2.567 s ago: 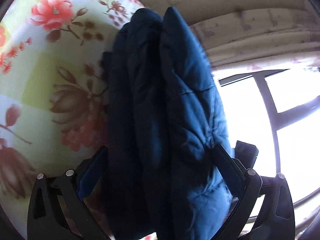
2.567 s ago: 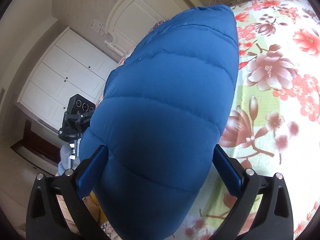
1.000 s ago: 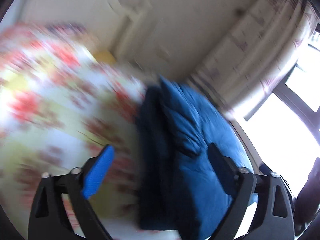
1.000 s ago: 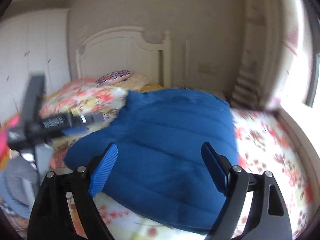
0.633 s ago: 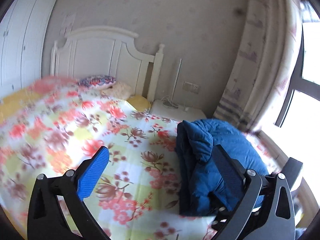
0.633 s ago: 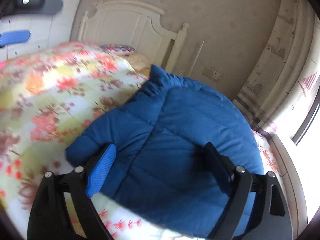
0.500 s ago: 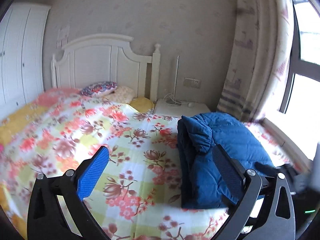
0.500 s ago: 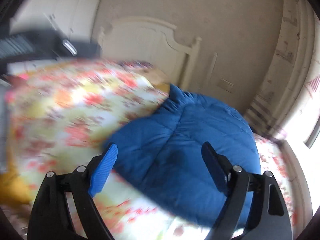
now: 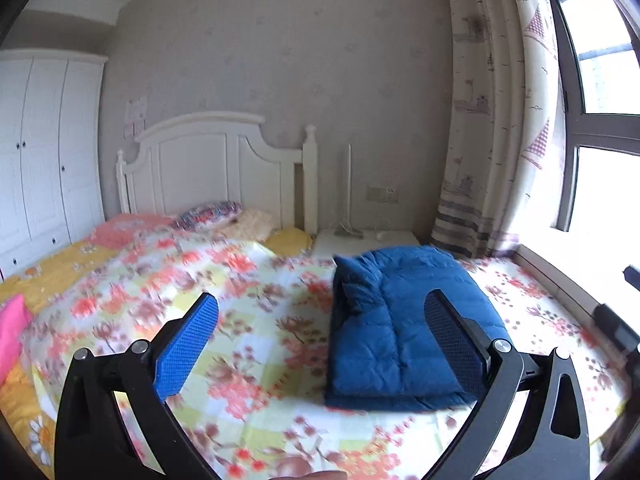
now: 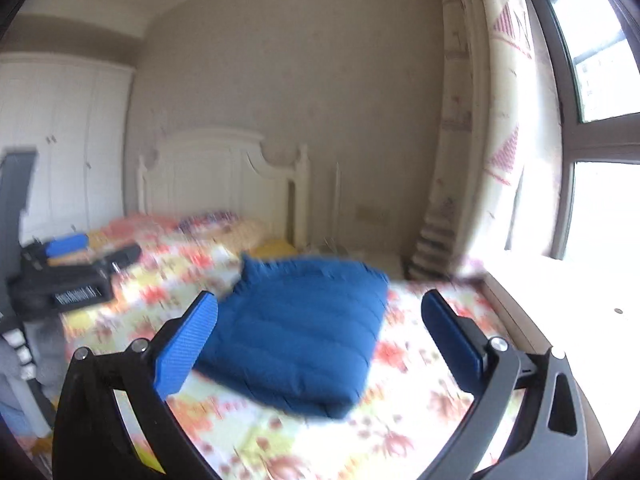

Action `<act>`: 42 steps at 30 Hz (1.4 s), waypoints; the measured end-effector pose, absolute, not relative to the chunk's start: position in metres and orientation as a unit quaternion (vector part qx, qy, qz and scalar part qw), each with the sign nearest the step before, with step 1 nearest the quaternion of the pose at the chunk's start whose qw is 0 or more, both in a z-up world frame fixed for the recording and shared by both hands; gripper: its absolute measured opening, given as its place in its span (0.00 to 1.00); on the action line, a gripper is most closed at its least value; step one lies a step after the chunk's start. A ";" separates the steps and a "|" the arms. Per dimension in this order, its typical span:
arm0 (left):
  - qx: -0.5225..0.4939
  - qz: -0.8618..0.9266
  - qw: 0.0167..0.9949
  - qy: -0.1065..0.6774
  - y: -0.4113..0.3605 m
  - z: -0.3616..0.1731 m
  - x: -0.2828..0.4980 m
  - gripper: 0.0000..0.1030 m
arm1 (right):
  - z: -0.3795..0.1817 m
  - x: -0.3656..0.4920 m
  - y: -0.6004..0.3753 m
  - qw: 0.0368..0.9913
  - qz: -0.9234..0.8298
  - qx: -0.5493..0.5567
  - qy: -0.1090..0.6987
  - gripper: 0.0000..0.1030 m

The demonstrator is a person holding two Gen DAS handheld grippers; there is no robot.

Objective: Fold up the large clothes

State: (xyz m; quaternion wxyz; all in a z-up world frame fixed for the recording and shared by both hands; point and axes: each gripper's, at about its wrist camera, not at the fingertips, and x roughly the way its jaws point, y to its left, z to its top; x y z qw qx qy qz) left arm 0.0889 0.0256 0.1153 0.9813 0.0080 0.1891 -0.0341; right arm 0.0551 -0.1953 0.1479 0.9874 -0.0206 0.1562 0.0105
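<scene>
Nearest the left wrist camera, the left hand-held gripper [image 9: 320, 340] stood released, its blue pads spread wide with nothing between them, only flowered bedspread [image 9: 248, 320] below. The right hand-held gripper [image 10: 319, 338] had just been opening and was likewise wide, empty and clear of the cloth.

Beyond them, the blue padded jacket [image 9: 400, 328] lay folded into a thick, roughly rectangular bundle on the bed [image 9: 60, 272], near the window-side edge, apart from both grippers. From the left gripper it lay ahead and to the right, partly behind the right-hand finger; from the right gripper [image 10: 319, 338] it lay almost straight ahead, framed between the fingers (the right-wrist view was blurred, so edges there were soft). Its long axis appeared to run away from the cameras, toward the headboard [image 9: 212, 168], with the stacked fold edges facing the near side.

The right hand seemed better lined up for any further press or tuck, though the fold looked essentially done.
</scene>
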 end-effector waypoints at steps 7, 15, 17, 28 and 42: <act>0.035 -0.033 0.974 0.222 0.004 0.084 0.080 0.96 | 0.101 0.062 -0.208 0.975 -0.015 0.023 0.218 0.98; 0.062 -0.044 0.964 0.253 -0.014 0.061 0.083 0.96 | 0.085 0.073 -0.201 0.970 -0.014 0.022 0.240 0.98; 0.063 -0.045 0.963 0.258 -0.015 0.057 0.083 0.96 | 0.083 0.074 -0.200 0.969 -0.011 0.022 0.245 0.98; 0.057 -0.038 0.960 0.272 -0.011 0.050 0.088 0.96 | 0.082 0.073 -0.189 0.969 -0.004 0.018 0.246 0.98; 0.059 -0.037 0.959 0.276 -0.011 0.047 0.088 0.96 | 0.082 0.074 -0.186 0.969 -0.004 0.021 0.246 0.98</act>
